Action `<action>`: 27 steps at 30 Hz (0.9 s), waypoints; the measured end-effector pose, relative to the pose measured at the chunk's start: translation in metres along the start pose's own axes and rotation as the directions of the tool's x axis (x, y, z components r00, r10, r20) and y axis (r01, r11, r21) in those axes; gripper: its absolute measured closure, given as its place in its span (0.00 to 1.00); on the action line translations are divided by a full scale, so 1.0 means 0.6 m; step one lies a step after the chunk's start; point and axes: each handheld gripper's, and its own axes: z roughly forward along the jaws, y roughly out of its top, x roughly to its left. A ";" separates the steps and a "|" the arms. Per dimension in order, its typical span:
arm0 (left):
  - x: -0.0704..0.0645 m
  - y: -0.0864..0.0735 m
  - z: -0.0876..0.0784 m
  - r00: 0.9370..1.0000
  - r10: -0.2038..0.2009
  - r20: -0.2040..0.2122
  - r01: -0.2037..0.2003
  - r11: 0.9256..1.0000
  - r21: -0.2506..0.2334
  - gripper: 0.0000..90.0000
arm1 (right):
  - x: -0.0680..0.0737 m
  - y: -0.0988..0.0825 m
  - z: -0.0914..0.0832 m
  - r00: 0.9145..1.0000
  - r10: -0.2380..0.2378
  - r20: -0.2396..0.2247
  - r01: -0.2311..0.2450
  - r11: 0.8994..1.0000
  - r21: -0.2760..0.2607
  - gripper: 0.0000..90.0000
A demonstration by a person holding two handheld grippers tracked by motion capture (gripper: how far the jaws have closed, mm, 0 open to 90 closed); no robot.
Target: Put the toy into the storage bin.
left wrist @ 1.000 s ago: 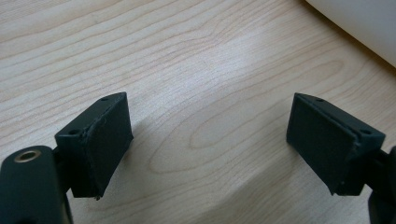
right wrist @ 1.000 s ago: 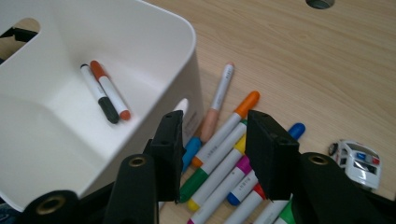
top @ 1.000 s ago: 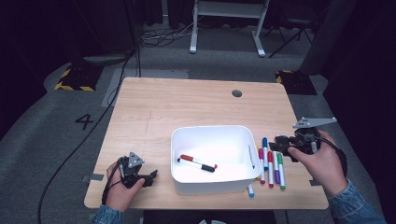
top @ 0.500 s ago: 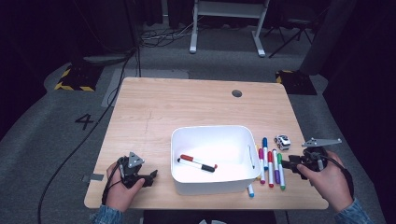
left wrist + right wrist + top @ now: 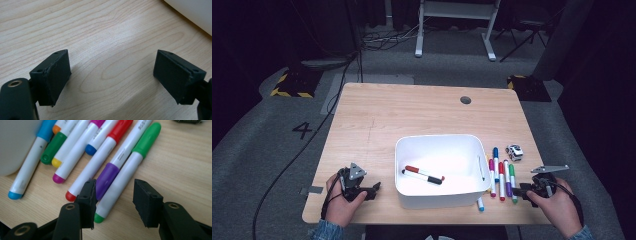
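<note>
Several coloured markers lie side by side on the wooden table right of a white bin (image 5: pixel 437 136). My right gripper (image 5: pixel 518 190) sits low at their near ends. In the right gripper view it (image 5: pixel 113 185) is open, its jaws having just been opening. The green marker (image 5: pixel 125 172) lies between the jaws with its near end untouched by the pads. The purple marker (image 5: pixel 110 175) runs beside the left jaw. A red-and-black marker (image 5: pixel 424 175) lies inside the bin. My left gripper (image 5: pixel 374 189) rests open at the front left, over bare wood (image 5: pixel 111 72).
A small white-and-black object (image 5: pixel 514 151) sits beyond the markers' far ends. A light-blue marker (image 5: pixel 480 204) lies at the bin's front right corner. The bin wall (image 5: pixel 192 12) is near the left gripper. A round cable hole (image 5: pixel 465 100) marks the table's far side.
My right gripper has come down from above the markers to table level at their near ends, moving toward the front edge. The left gripper has not moved.
</note>
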 end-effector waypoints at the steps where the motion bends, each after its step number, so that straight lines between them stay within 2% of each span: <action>1: 0.000 0.000 0.000 1.000 0.001 -0.001 -0.001 1.000 0.001 0.16 | -0.001 -0.003 0.002 1.000 -0.002 0.000 0.002 1.000 0.001 0.60; 5: 0.000 0.000 0.000 1.000 0.001 0.000 -0.001 1.000 0.001 0.16 | -0.006 -0.010 0.007 1.000 0.003 0.015 -0.003 1.000 0.007 0.62; 9: 0.000 0.000 0.000 1.000 0.000 0.000 0.000 1.000 0.000 0.16 | -0.017 -0.012 0.008 0.998 -0.006 0.062 0.005 1.000 0.013 0.64; 11: 0.000 0.000 0.000 1.000 0.000 0.000 0.000 1.000 0.000 0.16 | -0.025 -0.013 0.009 0.997 0.005 0.081 -0.006 1.000 0.019 0.67; 18: 0.000 0.000 0.000 1.000 0.000 -0.001 0.000 1.000 0.000 0.16 | -0.034 -0.018 0.007 0.989 0.003 0.149 -0.008 0.999 0.039 0.84; 20: 0.000 0.000 0.000 1.000 0.000 -0.001 0.000 1.000 0.000 0.16 | -0.034 -0.017 0.006 0.988 0.034 0.148 -0.040 0.998 0.040 0.85; 27: 0.000 0.000 0.000 1.000 0.001 -0.001 -0.001 1.000 0.000 0.16 | -0.036 -0.015 0.007 0.986 0.054 0.155 -0.061 0.997 0.040 0.85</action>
